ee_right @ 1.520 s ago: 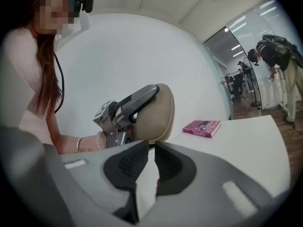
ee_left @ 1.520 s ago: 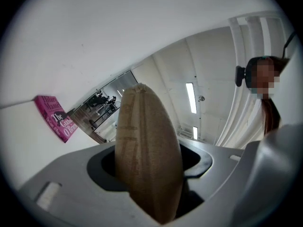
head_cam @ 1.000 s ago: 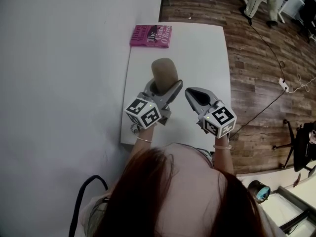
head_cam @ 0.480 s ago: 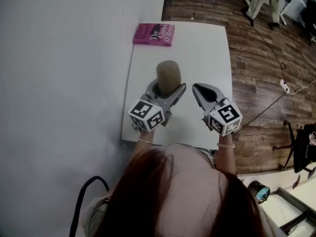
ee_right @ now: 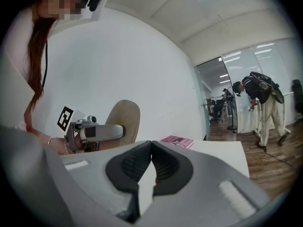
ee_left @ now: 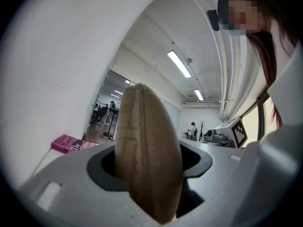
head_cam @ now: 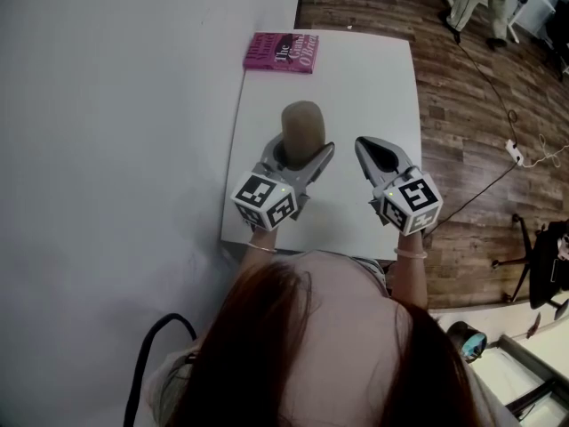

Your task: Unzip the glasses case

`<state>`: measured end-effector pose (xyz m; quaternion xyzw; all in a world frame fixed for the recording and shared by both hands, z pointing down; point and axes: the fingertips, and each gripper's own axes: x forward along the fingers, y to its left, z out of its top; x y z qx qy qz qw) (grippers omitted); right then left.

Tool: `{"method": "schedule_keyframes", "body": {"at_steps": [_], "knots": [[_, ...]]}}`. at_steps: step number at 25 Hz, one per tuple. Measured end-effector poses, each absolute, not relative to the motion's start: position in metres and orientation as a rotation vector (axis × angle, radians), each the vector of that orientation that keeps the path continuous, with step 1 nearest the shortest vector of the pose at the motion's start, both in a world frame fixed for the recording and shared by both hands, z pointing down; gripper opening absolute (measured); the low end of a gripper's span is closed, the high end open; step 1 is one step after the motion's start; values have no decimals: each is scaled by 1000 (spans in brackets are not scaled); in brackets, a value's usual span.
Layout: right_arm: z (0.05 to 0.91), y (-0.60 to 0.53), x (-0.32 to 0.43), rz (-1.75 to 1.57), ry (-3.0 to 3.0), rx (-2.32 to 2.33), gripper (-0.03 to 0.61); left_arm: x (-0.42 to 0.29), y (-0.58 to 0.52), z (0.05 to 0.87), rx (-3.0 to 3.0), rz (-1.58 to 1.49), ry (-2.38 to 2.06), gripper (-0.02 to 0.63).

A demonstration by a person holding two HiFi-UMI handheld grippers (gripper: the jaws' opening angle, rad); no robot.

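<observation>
Left hand-held gripper (head_cam: pixel 300 156) clamps tan glasses case (head_cam: pixel 302 124) by one end; right hand-held gripper (head_cam: pixel 368 146) jaws together, empty, alongside.

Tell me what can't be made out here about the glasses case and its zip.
- Zip pull: cannot be found on the glasses case. The case is too small in the head view, and no pull shows in the left gripper view.
- Case's lower end: hidden inside the left gripper.
- Book title: too small to read in full.
</observation>
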<state>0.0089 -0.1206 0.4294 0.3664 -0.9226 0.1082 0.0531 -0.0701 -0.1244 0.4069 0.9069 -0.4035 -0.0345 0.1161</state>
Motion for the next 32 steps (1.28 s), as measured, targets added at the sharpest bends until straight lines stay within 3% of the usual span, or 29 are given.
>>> {"method": "schedule_keyframes", "body": {"at_steps": [32], "knots": [[427,-112,22,284,-2756,1143,3,-52,-118,416,2708,16,-1201,296]]}}
